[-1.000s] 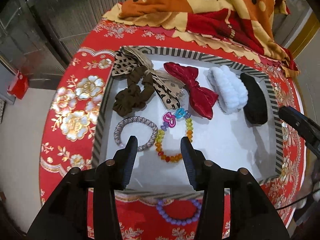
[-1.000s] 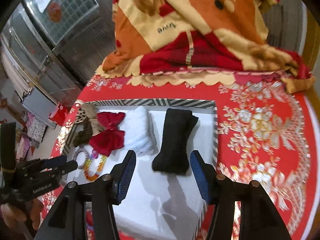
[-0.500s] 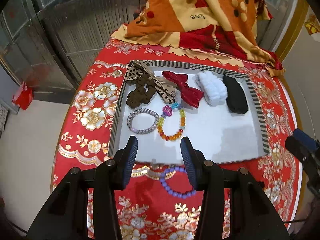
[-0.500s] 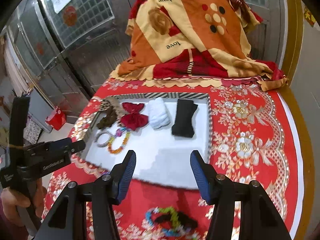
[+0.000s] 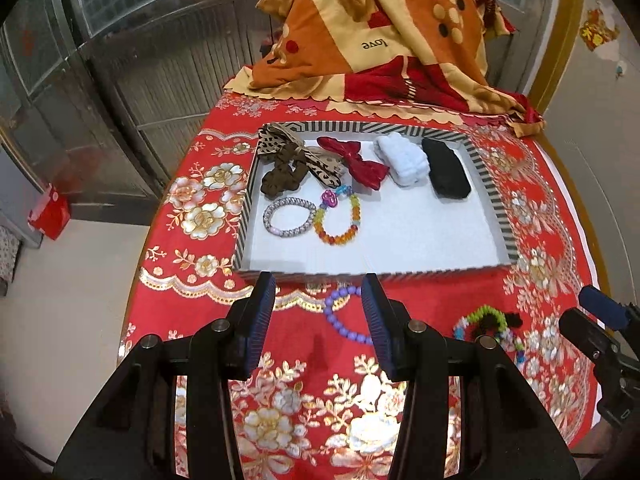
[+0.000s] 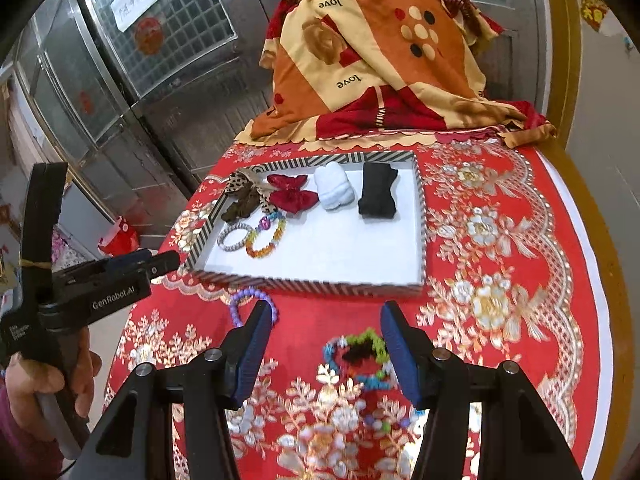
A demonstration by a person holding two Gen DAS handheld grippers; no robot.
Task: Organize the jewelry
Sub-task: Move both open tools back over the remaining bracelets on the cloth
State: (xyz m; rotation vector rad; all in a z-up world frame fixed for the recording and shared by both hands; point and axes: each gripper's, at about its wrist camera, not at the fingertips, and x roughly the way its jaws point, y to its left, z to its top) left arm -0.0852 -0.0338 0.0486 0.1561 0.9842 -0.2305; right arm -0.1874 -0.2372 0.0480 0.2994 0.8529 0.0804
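Note:
A striped-rim tray (image 5: 490,196) (image 6: 420,216) holds a silver bracelet (image 5: 289,222), a rainbow bead bracelet (image 5: 339,216), a brown scrunchie (image 5: 282,178), a leopard bow, a red bow (image 5: 360,162), a white scrunchie (image 5: 406,160) and a black one (image 5: 446,170). On the cloth before the tray lie a purple bead bracelet (image 5: 340,316) (image 6: 244,304) and a multicolour bracelet pile (image 5: 490,326) (image 6: 360,354). My left gripper (image 5: 318,320) is open above the purple bracelet. My right gripper (image 6: 324,338) is open above the multicolour pile.
A round table with a red floral cloth (image 5: 200,208) carries the tray. A folded orange and red blanket (image 5: 380,36) lies at the far edge. Metal doors (image 6: 120,80) stand behind on the left. A red bag (image 5: 48,212) sits on the floor.
Both grippers have pulled back and up from the tray toward the table's near side. The purple bracelet and the multicolour pile have come into view. Both grippers stay open.

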